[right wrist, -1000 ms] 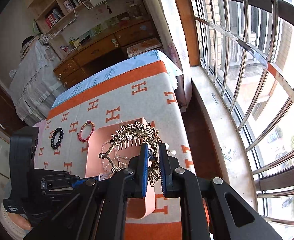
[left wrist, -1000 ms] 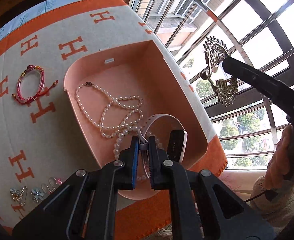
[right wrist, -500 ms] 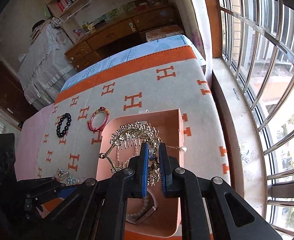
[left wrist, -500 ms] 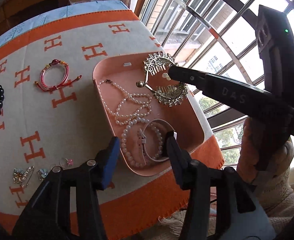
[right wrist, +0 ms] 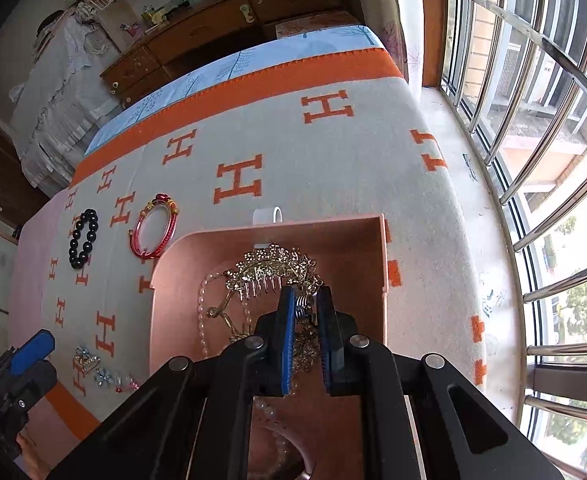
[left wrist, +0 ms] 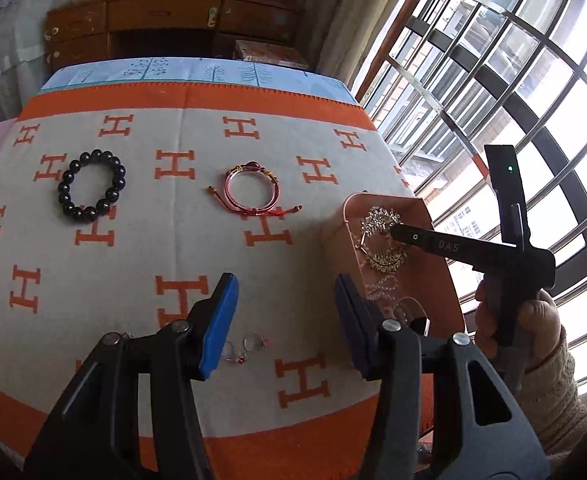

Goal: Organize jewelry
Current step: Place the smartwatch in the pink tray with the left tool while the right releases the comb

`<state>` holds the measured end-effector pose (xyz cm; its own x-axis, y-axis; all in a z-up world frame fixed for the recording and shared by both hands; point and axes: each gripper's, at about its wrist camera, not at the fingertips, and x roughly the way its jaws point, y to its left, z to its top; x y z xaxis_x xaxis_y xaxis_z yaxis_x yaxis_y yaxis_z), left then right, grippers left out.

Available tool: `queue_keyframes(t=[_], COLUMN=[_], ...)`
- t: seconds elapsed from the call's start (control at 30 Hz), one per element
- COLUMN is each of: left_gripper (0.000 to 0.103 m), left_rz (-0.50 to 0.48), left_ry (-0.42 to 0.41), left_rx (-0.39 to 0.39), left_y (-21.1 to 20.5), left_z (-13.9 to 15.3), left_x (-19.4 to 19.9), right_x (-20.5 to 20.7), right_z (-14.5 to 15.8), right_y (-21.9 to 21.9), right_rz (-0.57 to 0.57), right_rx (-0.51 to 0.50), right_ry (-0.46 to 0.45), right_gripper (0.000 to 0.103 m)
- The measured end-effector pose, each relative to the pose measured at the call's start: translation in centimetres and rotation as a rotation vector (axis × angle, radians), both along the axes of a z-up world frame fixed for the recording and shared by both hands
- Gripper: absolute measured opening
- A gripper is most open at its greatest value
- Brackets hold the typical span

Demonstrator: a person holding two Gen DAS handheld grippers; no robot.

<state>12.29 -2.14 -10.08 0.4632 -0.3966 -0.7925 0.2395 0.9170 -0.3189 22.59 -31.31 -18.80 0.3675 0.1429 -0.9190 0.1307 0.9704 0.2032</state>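
Left claw [left wrist: 285, 320]: black plastic arms, blue ribbed pads, jaws spread wide, nothing between them, above the blanket. Right claw [right wrist: 304, 304]: same build, pads narrowly apart with the ornate gold metal hair comb [right wrist: 273, 270] between them; contact with the comb cannot be told. White lettering "DAS" shows on the right claw's arm in the left view.

Comb: filigree crown, straight metal teeth, lying at 12 o'clock inside the salmon-pink rounded plastic tray [right wrist: 365, 264], over a strand of white pearl beads [right wrist: 202, 320].

Tray sits at the 3 o'clock edge of the cream woven blanket with orange border and repeated orange "H" motifs [left wrist: 181, 216], which covers the tabletop.

On the blanket, outside the tray:
- one black glossy round-bead bracelet [left wrist: 91, 185], 10 o'clock
- one red cord bracelet with gold fittings [left wrist: 253, 194], 12 o'clock, well apart from the black one
- small clear rings with pink bits [left wrist: 249, 346], 6 o'clock, count unclear
- small flower-shaped brooches [right wrist: 97, 368], blue and gold, at least two
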Motion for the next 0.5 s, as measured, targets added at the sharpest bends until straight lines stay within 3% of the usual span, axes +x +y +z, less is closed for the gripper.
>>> queue_keyframes(t=[0.07,0.2,0.37,0.5], left_gripper=[0.047,0.047,0.047,0.047], left_rz=[0.013,0.048,0.066,0.07], left_ry=[0.021,0.053,0.065,0.056], left_rx=[0.004,0.008,0.063,0.046], left_y=[0.8,1.8,2.1,2.6], left_z=[-0.4,-1.5,-1.7,-1.2], left_x=[0.2,0.7,0.7,0.4], right_x=[0.3,-0.1,-1.3,-2.4], right_z=[-0.4,0.6,2.4,3.2], right_y=[0.0,0.9,1.6,1.9], right_rz=[-0.003,0.0,0.021,0.032], right_rx=[-0.006,-0.043,-0.058,-0.053], right_ry=[0.008,-0.043,-0.087,-0.103], right_gripper=[0.013,0.035,0.035,0.035])
